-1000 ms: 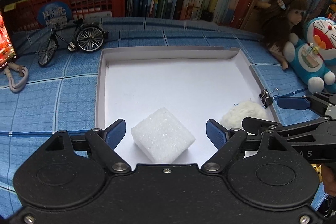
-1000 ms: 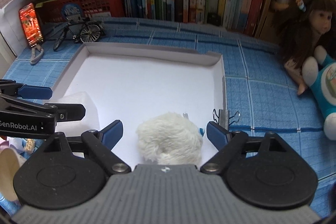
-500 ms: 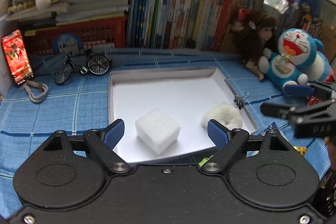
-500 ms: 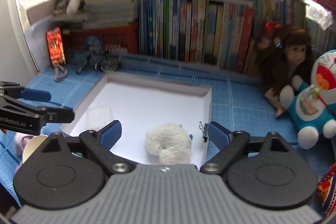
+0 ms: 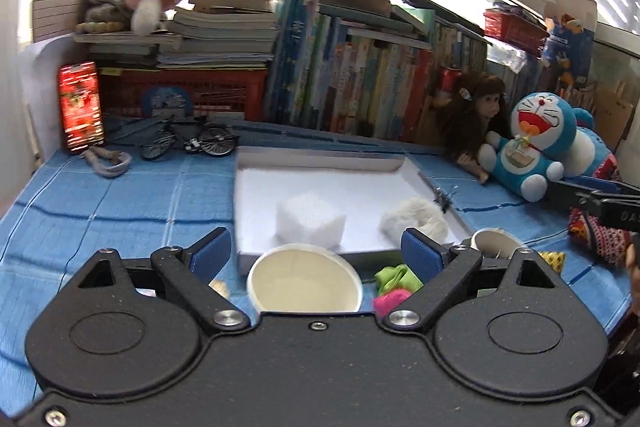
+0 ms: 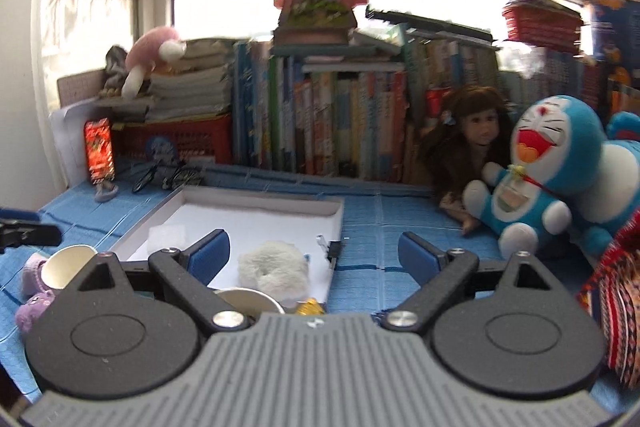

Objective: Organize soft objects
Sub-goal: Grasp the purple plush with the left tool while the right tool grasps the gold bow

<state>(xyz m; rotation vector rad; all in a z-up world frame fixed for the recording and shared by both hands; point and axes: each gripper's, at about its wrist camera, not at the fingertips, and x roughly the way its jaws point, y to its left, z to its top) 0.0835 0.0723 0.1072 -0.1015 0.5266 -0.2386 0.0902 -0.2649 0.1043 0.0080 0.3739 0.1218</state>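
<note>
The blue checked tablecloth (image 5: 120, 211) carries a shallow white cardboard tray (image 5: 320, 159), where a white foam cube (image 5: 310, 221) sits left of a fluffy white furry ring (image 5: 416, 219), apart from each other. The left gripper (image 5: 316, 255) tilts gently downward over a round white paper cup (image 5: 304, 283) just in front of the tray, its jaws opening with nothing gripped. The right gripper (image 6: 314, 259) angles similarly, jaws spread wide and empty, the furry ring (image 6: 274, 269) ahead of them.
</note>
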